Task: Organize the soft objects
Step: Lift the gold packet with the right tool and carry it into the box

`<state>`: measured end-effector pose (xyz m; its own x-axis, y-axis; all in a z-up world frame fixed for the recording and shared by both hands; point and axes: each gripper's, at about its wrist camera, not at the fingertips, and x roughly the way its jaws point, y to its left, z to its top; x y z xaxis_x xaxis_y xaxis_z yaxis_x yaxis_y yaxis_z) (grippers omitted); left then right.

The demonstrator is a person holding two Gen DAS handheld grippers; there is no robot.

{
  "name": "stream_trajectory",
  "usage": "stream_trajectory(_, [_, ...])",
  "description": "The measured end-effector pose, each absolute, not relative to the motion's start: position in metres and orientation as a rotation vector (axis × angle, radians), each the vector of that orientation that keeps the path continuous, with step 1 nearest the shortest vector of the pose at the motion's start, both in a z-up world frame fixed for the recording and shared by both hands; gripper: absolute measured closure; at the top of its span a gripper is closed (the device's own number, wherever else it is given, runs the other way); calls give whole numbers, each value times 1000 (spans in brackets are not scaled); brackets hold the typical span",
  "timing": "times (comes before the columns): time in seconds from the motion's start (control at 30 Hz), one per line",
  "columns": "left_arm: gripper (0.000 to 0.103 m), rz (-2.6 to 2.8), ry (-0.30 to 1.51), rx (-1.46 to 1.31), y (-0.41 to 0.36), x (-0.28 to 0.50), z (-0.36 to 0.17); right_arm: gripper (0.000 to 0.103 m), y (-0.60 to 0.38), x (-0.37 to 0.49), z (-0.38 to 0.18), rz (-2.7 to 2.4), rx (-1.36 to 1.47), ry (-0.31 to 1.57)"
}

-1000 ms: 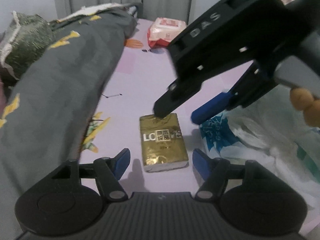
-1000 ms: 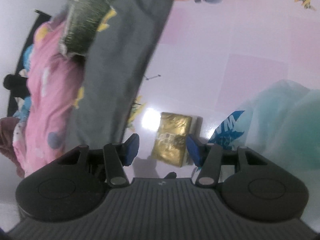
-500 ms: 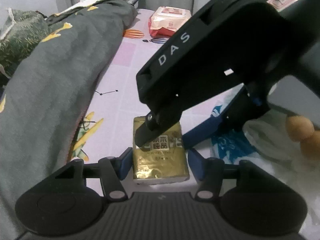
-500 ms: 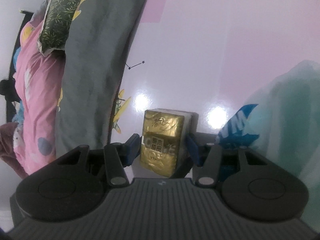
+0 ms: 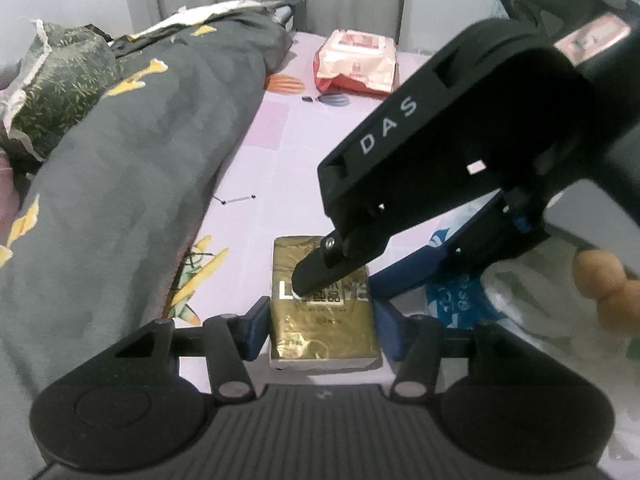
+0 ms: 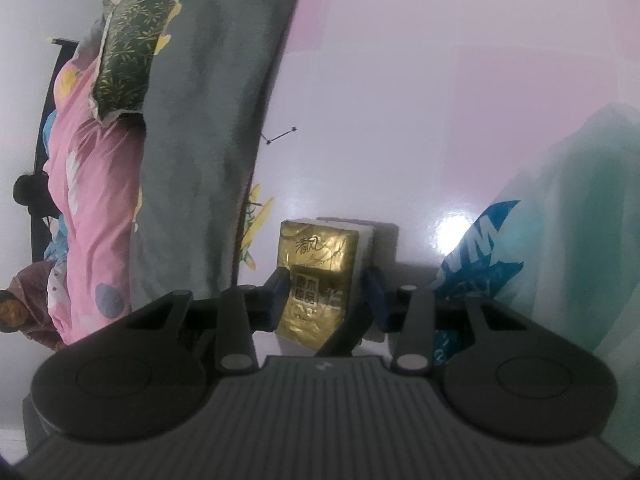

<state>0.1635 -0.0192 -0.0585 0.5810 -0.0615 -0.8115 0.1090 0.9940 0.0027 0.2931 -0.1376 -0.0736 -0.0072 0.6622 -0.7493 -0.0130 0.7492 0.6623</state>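
Observation:
A gold-foil tissue pack (image 5: 324, 320) lies on the lilac sheet (image 5: 272, 132). In the left wrist view it sits between my left gripper's (image 5: 322, 332) blue pads, which touch both its sides as the jaws keep closing. My right gripper (image 5: 340, 286) reaches in from the upper right: one black fingertip crosses the pack's top, and the blue pad sits at its right side. In the right wrist view the pack (image 6: 316, 276) stands between my right gripper's (image 6: 326, 300) pads, which meet its edges while closing.
A grey quilt (image 5: 120, 180) fills the left side, with a green patterned pillow (image 6: 132, 32) and pink bedding (image 6: 92, 200) beyond it. A red-and-white wipes pack (image 5: 356, 60) lies at the far end. A white plastic bag with blue print (image 5: 452, 300) is bunched just right of the pack.
My left gripper slid forward until the pack sat between its fingers, and its jaws narrowed. My right gripper came down over the pack and closed in on it.

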Motion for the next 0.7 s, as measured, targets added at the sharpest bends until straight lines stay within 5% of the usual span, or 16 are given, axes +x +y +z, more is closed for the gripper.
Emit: stream_trajectory(0.7, [47, -110, 795, 102, -49, 112, 9, 62, -173, 248, -1, 654, 587, 1337])
